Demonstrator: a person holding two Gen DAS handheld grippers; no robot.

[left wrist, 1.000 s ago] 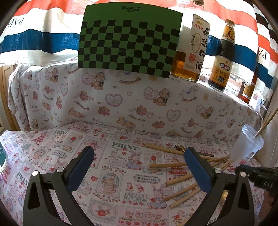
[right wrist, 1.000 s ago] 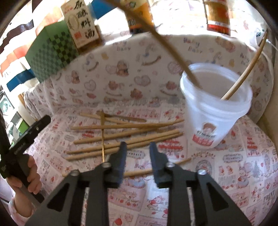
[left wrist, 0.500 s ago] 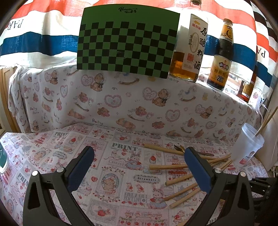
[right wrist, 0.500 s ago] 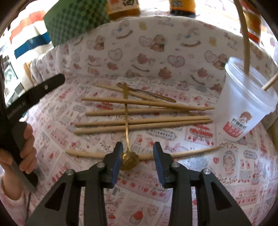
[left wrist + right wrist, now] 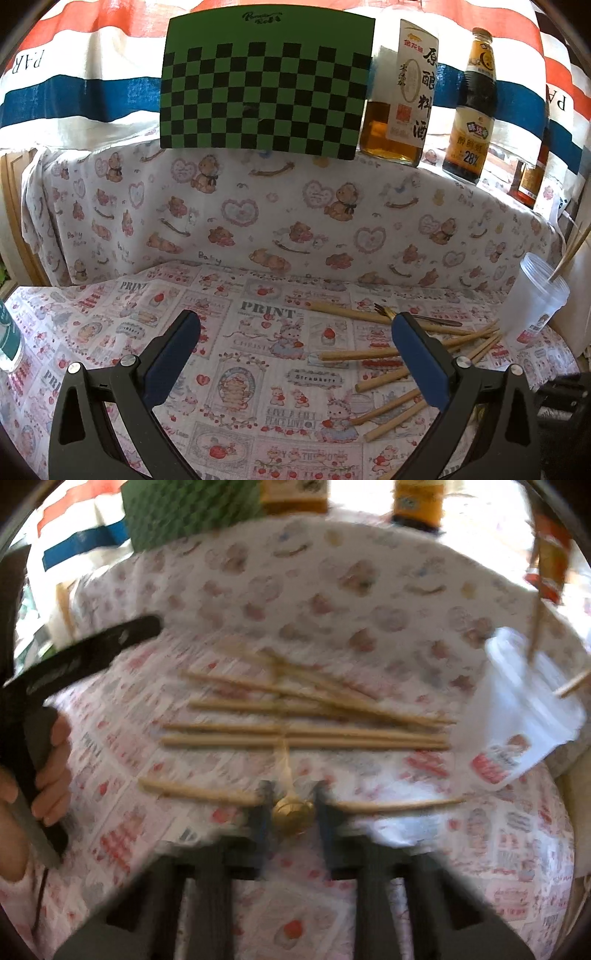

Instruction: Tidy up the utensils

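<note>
Chopsticks (image 5: pixel 306 734) lie scattered on the counter (image 5: pixel 110 332), next to the plastic cup (image 5: pixel 524 716) on the right, which already has a couple standing in it. Right tool (image 5: pixel 292 812) sits low over the pile with the gold spoon (image 5: pixel 291 810) bowl between its fingers, but the view's blurry, so can't tell if it's actually pinched. Left tool (image 5: pixel 295 354) hangs wide apart, gripping nothing.

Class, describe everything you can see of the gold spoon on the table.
The gold spoon looks like shiny yellow metal, with a round bowl and a thin handle. It lies on the patterned cloth, its handle crossing the chopsticks, its bowl between the two fingers of the right gripper. Blur hides whether they touch it.
</note>
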